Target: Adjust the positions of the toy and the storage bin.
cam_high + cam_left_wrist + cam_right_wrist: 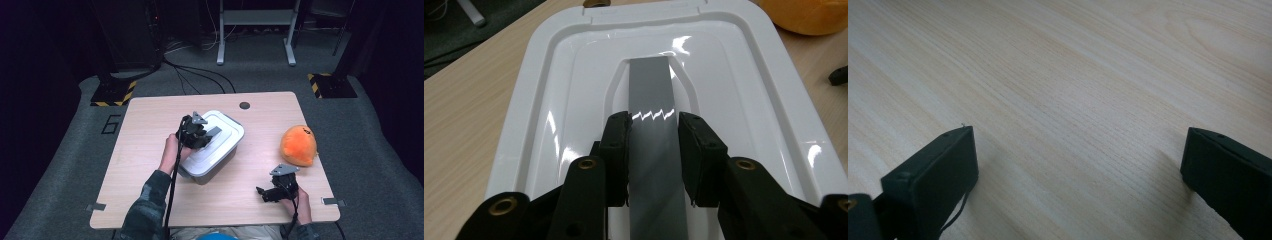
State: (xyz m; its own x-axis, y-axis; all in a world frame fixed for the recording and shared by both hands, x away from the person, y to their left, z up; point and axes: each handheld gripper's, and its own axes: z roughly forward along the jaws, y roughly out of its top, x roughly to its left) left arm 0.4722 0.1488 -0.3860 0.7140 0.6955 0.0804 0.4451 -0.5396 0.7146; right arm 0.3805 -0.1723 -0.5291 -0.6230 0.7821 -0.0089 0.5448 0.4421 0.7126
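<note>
Your left gripper (654, 132) clamps the lid's grey handle (651, 85); right gripper (1075, 165) gapes idle. Lifting one-handed may drag the box (212, 167).

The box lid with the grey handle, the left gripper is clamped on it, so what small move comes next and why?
Probably a short, straight lift. The left gripper has its jaws closed on the grey handle of the white lid, which looks still seated on the box. The right gripper rests open over bare table.
</note>
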